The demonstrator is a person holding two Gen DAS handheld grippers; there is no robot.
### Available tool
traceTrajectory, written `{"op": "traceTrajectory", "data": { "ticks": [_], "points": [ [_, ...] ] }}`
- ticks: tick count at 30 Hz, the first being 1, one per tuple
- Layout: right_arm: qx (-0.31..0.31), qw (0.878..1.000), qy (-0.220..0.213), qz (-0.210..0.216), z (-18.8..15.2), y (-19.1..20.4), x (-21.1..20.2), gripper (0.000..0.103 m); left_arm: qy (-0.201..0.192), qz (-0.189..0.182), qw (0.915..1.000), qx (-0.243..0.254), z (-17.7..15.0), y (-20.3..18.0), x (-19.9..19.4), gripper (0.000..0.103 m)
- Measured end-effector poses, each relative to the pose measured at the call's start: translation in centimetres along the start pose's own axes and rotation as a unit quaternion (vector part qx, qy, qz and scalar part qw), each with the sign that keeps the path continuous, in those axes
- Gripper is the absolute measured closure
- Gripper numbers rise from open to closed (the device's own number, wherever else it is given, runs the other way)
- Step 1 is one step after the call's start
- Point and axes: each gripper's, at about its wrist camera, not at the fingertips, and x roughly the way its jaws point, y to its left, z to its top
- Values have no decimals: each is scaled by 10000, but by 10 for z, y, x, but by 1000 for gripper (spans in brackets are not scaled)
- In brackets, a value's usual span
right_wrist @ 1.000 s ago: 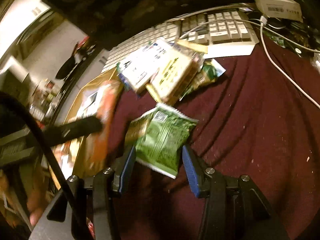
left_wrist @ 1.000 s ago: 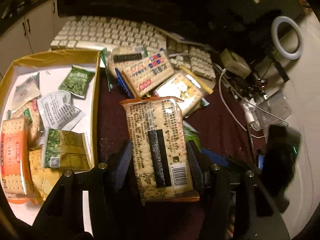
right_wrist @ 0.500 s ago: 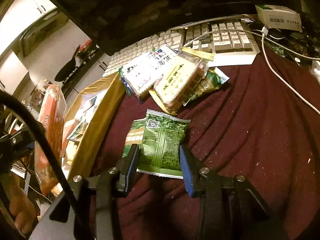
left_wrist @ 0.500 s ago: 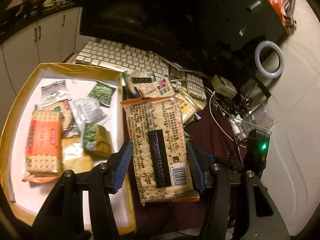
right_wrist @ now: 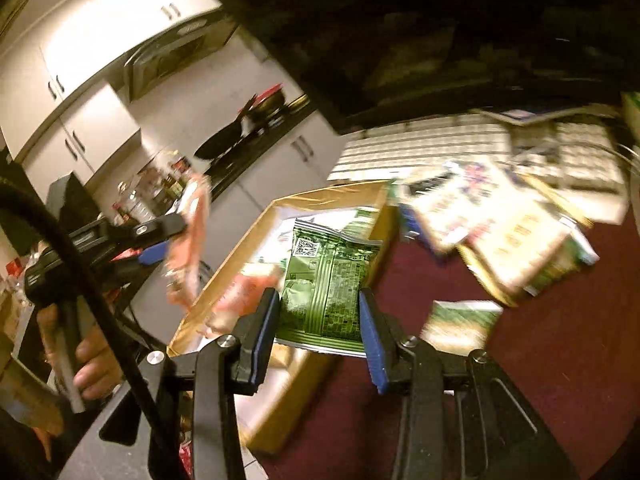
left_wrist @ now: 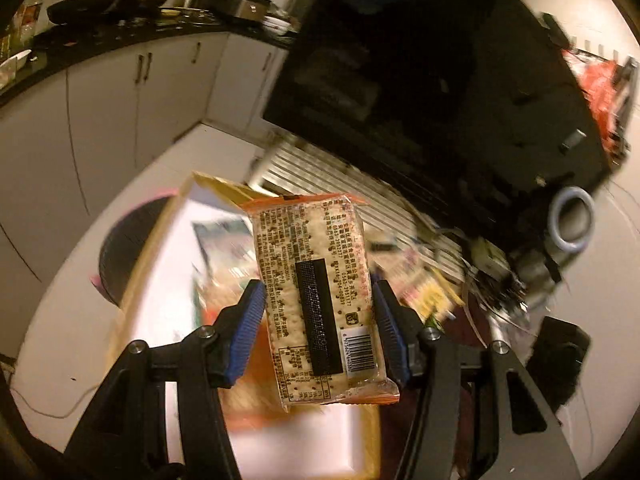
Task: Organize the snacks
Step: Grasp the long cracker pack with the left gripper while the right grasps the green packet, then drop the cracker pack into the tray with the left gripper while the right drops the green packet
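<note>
My left gripper (left_wrist: 318, 320) is shut on an orange-edged cracker pack (left_wrist: 316, 280) and holds it in the air above the gold-rimmed box (left_wrist: 152, 248). It also shows from the side in the right wrist view (right_wrist: 188, 236). My right gripper (right_wrist: 320, 324) is shut on a green snack packet (right_wrist: 328, 280), held above the right edge of the gold box (right_wrist: 240, 248). Inside the box lie several blurred snack packs.
A pile of cracker packs (right_wrist: 492, 228) and a small green packet (right_wrist: 460, 320) lie on the maroon cloth (right_wrist: 560, 360). White keyboards (right_wrist: 420, 144) and a dark monitor (left_wrist: 420, 80) stand behind. A ring light (left_wrist: 570, 220) and cables are at the right.
Both grippers have lifted and swung left toward the box. The green packet, on the cloth before, is now raised over the box edge. The cracker pack is higher and tilted.
</note>
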Motion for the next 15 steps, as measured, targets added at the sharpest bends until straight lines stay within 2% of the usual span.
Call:
{"op": "traceTrajectory", "data": {
  "ticks": [4,6,8,10,13,15],
  "points": [
    [-60,9989,464,-11,27,14,47,62,315,213,9993,-62,30,20,42,46],
    [3,9981,613,-67,32,16,65,62,511,108,9985,-180,36,28,61,46],
    [-151,9965,724,-390,40,20,84,62,600,251,9977,-182,40,30,80,46],
    [-337,9935,809,-727,45,24,96,62,610,458,9971,77,42,23,96,46],
    [-381,9903,968,-918,48,19,109,62,883,466,9949,129,44,18,117,46],
    [-453,9892,928,-1041,47,19,113,62,995,563,9933,192,45,19,125,46]
  ]
}}
